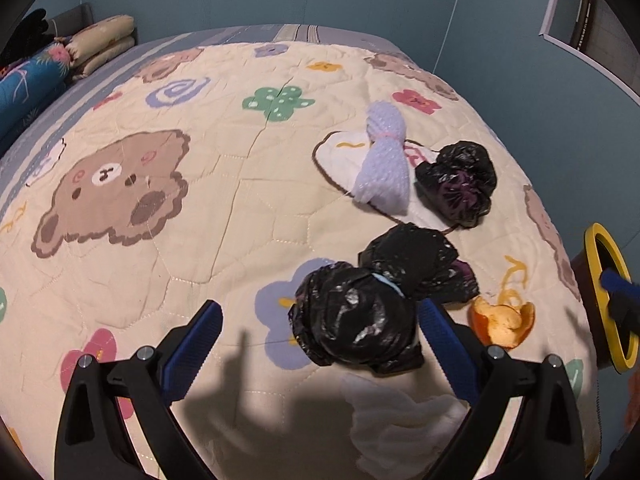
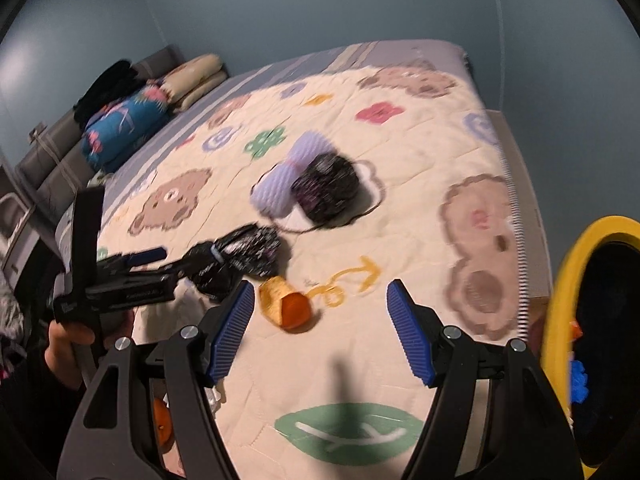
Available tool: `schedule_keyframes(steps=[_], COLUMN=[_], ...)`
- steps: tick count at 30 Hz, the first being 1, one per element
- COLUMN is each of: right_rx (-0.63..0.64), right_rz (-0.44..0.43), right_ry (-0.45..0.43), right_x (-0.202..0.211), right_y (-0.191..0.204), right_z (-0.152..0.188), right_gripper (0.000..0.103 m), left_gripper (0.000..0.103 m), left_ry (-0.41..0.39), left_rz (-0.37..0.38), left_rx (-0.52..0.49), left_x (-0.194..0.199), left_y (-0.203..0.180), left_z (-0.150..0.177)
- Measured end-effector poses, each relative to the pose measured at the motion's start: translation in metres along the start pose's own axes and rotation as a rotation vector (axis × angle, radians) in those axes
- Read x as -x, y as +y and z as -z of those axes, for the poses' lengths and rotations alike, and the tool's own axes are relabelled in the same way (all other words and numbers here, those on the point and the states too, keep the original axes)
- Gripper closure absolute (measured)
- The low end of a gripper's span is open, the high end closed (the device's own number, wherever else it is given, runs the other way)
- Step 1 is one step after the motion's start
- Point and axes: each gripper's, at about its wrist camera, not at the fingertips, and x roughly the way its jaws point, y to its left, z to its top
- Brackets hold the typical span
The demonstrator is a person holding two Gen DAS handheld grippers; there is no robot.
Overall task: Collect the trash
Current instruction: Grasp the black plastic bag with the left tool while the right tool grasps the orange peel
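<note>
On the cartoon quilt (image 1: 224, 208) lie a black crumpled bag (image 1: 360, 316), a second black bag (image 1: 456, 184), a lilac foam wrap (image 1: 384, 164), an orange peel (image 1: 502, 320) and white tissue (image 1: 400, 416). My left gripper (image 1: 320, 320) is open, its fingers either side of the near black bag; it also shows in the right wrist view (image 2: 160, 264). My right gripper (image 2: 320, 328) is open and empty above the quilt, just right of the orange peel (image 2: 286, 306). A yellow-rimmed bin (image 2: 568, 320) stands at the bed's right edge.
Folded bedding and pillows (image 1: 60, 52) are stacked at the headboard, far left. Blue walls surround the bed. The bin (image 1: 608, 300) holds blue and orange scraps. A second orange piece (image 2: 162, 420) lies under my right gripper's left finger.
</note>
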Motion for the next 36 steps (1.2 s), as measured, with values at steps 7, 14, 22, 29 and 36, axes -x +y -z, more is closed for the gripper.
schedule_keyframes(steps=[7,14,22,29,36], right_rx=[0.022,0.023,0.031,0.045,0.043], right_rz=[0.014,0.026,0.025,0.020,0.020], right_ry=[0.060,0.100,0.134,0.162,0.158], right_x=[-0.034,-0.057,-0.076,-0.090,-0.089], right_y=[0.007,0.007,0.008,0.009,0.009], right_z=[0.005,0.007,0.009,0.010,0.010], right_gripper=[0.037,0.037,0.047,0.072,0.088], left_gripper=[0.008,0.008,0.014,0.051,0.067], left_ry=[0.018,0.029,0.039,0.050,0.024], left_rz=[0.014,0.038,0.057,0.104,0.101], left_rx=[0.031,0.059,0.057,0.044,0.018], left_x=[-0.015,-0.027,-0.036,-0.038,-0.030], left_y=[0.004,0.004,0.000,-0.005,-0.016], left_z=[0.000,-0.002,0.000,0.000,0.002])
